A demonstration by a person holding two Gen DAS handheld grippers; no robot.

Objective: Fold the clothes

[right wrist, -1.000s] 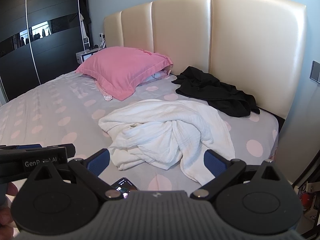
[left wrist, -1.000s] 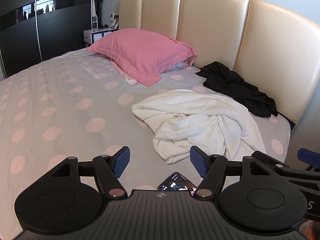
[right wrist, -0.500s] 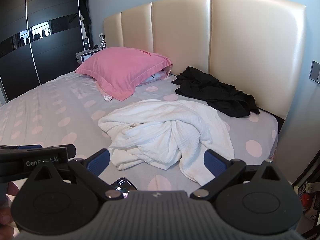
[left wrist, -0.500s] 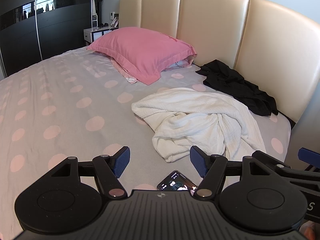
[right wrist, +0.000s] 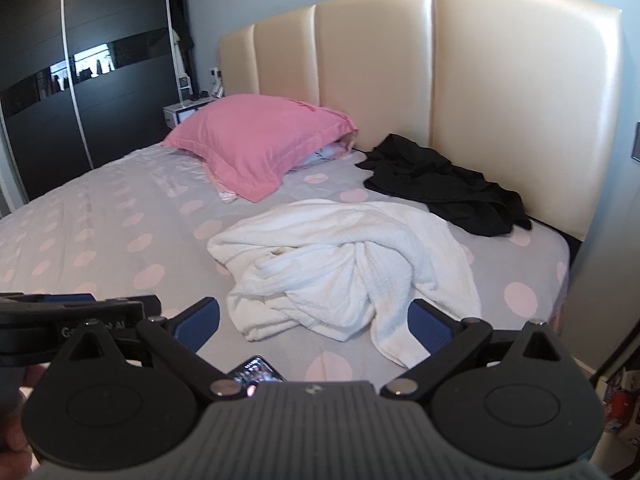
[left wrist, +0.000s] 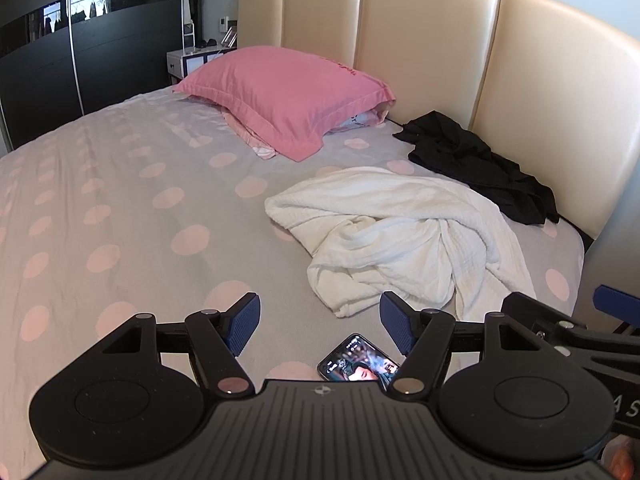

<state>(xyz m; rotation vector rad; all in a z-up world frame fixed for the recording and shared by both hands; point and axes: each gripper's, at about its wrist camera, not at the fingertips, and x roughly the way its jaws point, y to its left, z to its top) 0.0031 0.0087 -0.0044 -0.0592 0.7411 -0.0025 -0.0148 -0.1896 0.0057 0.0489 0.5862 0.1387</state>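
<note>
— What's on the bed (left wrist: pixel 120 200), going from the left?

— Dark wardrobe doors (left wrist: pixel 80 40) along the far left wall, then a small nightstand (left wrist: pixel 188 58) in the corner. On the spotted sheet a pink pillow (left wrist: pixel 288 96) leans near the cream headboard (left wrist: pixel 420 52). Right of it, a crumpled white garment (left wrist: pixel 392 236) lies in a heap in the middle of the near side, and a black garment (left wrist: pixel 476 164) is bunched against the headboard, apart from the white one.

— And the tongs?

— Left tongs (left wrist: pixel 320 322) are spread wide, grasping nothing, hanging above the sheet just short of the white heap. Right tongs (right wrist: pixel 316 324) are likewise released, empty, with the white garment (right wrist: pixel 344 264) showing between their blue pads (right wrist: pixel 430 326).

— Anything in the way?

— A phone (left wrist: pixel 358 364) with a lit screen lies on the sheet right beneath the left tongs, just in front of the white heap's near edge.
</note>
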